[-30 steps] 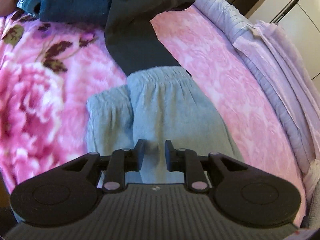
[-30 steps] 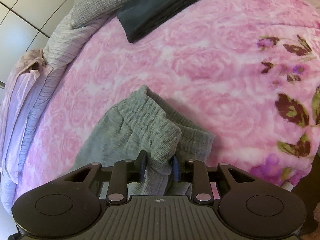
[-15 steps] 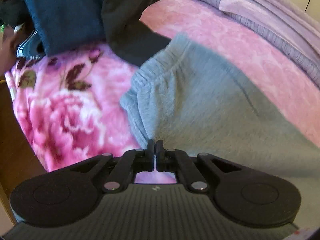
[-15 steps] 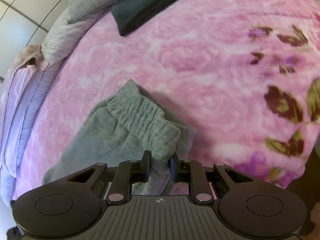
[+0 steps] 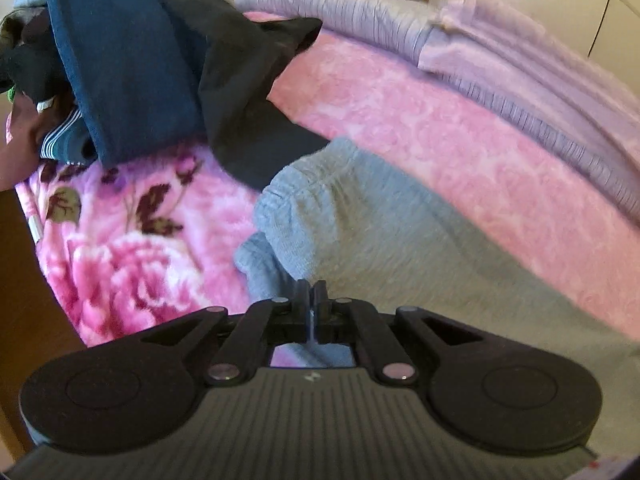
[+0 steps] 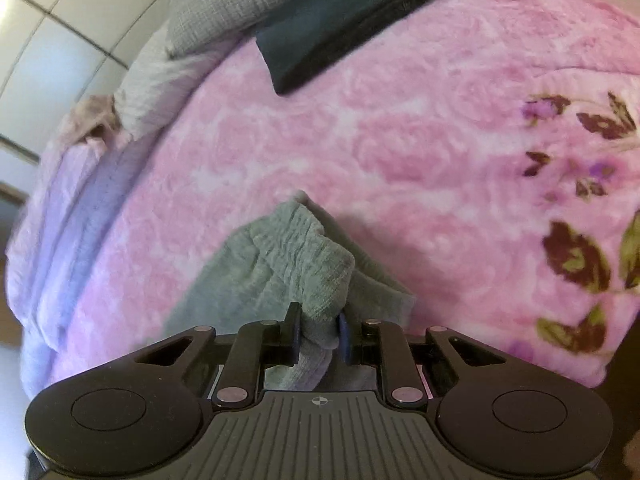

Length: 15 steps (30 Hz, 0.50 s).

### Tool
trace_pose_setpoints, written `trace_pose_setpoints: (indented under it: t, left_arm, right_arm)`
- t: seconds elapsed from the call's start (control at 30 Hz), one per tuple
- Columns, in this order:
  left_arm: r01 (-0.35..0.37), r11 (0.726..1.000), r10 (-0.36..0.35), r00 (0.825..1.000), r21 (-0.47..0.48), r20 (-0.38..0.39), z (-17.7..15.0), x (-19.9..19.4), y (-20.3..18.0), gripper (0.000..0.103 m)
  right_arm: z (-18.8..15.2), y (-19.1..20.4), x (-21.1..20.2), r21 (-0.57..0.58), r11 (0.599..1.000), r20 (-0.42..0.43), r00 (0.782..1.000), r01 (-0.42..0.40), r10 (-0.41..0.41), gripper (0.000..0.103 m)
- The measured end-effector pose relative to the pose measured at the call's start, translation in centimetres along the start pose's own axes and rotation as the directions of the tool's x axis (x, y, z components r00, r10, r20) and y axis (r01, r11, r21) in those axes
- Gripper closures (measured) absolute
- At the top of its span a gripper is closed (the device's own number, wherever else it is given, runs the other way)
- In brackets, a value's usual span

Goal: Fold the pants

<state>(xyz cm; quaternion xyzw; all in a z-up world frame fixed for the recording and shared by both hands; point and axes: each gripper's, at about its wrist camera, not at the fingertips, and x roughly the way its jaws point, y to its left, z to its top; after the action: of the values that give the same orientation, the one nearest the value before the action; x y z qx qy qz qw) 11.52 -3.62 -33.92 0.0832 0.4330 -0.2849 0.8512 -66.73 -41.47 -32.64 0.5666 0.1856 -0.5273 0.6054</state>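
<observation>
The grey pants [image 5: 400, 240] lie on the pink floral blanket [image 5: 420, 128]; the left gripper [image 5: 311, 294] is pressed together on their fabric; the right gripper [image 6: 318, 326], just narrowed, pinches their bunched waistband; dark folded clothes [image 6: 344, 16] lie well beyond them.

Both tools look the same. The left gripper [image 5: 311, 294] and the right gripper [image 6: 318, 326] are black plastic. Each has a grey ribbed body with a tiny round mark at its front edge, two big round black discs at the sides, slim black arms, and small shiny silver pins at the joints.
</observation>
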Motion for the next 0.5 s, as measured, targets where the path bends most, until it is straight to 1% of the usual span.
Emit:
trace_pose_setpoints:
  t: [0.07, 0.13, 0.17, 0.2, 0.27, 0.3, 0.33, 0.37, 0.4, 0.47, 0.5]
  left_arm:
    - [-0.023, 1.0, 0.022, 0.999, -0.01, -0.048, -0.7, 1.2, 0.3, 0.102]
    - [-0.035, 0.999, 0.036, 0.998, 0.011, -0.058, -1.3, 1.7, 0.2, 0.102]
    - [-0.038, 0.999, 0.04, 0.997, 0.03, -0.067, -1.6, 2.1, 0.1, 0.102]
    - [-0.05, 0.998, 0.054, 0.995, 0.049, -0.078, -1.8, 2.6, 0.0, 0.101]
    - [-0.069, 0.994, 0.078, 0.992, 0.083, -0.103, -2.1, 3.4, -0.6, 0.1]
    - [-0.076, 0.992, 0.087, 0.991, 0.104, -0.1, -2.2, 3.3, -1.0, 0.1]
    - [-0.081, 0.989, 0.092, 0.991, 0.123, -0.094, -2.2, 3.0, -1.3, 0.094]
    - [-0.073, 0.989, 0.085, 0.992, 0.127, -0.097, -2.3, 2.6, -1.5, 0.088]
    - [-0.072, 0.99, 0.085, 0.991, 0.122, -0.106, -2.3, 2.0, -1.5, 0.079]
    - [-0.083, 0.987, 0.097, 0.99, 0.136, -0.1, -2.7, 0.6, -1.9, 0.079]
    - [-0.067, 0.987, 0.083, 0.991, 0.147, -0.105, -3.0, -0.4, -2.4, 0.079]
  right_arm:
    - [-0.5, -1.2, 1.1, 0.038, 0.998, -0.044, 0.998, 0.046, -0.044, 0.088]
    - [-1.0, -2.1, 1.5, 0.081, 0.995, -0.051, 0.998, 0.05, -0.046, 0.088]
    - [-1.3, -2.1, 1.6, 0.073, 0.996, -0.051, 0.997, 0.058, -0.054, 0.088]
    - [-1.5, -1.8, 1.7, 0.04, 0.997, -0.044, 0.997, 0.061, -0.059, 0.088]
    - [-1.7, -1.4, 1.9, 0.017, 0.997, -0.059, 0.996, 0.069, -0.067, 0.081]
    - [-1.7, -1.0, 1.9, 0.014, 0.997, -0.078, 0.994, 0.08, -0.079, 0.071]
    - [-1.9, -0.5, 1.6, 0.003, 0.994, -0.079, 0.991, 0.108, -0.108, 0.063]
    - [-2.2, -0.1, 1.1, -0.012, 0.991, -0.064, 0.989, 0.134, -0.135, 0.062]
    - [-2.7, 0.3, 0.5, -0.023, 0.986, -0.038, 0.986, 0.162, -0.163, 0.062]
    - [-3.8, 0.8, -0.9, -0.003, 0.982, 0.006, 0.982, 0.191, -0.191, 0.062]
    - [-4.6, 1.0, -1.6, 0.018, 0.982, 0.019, 0.982, 0.186, -0.186, 0.062]
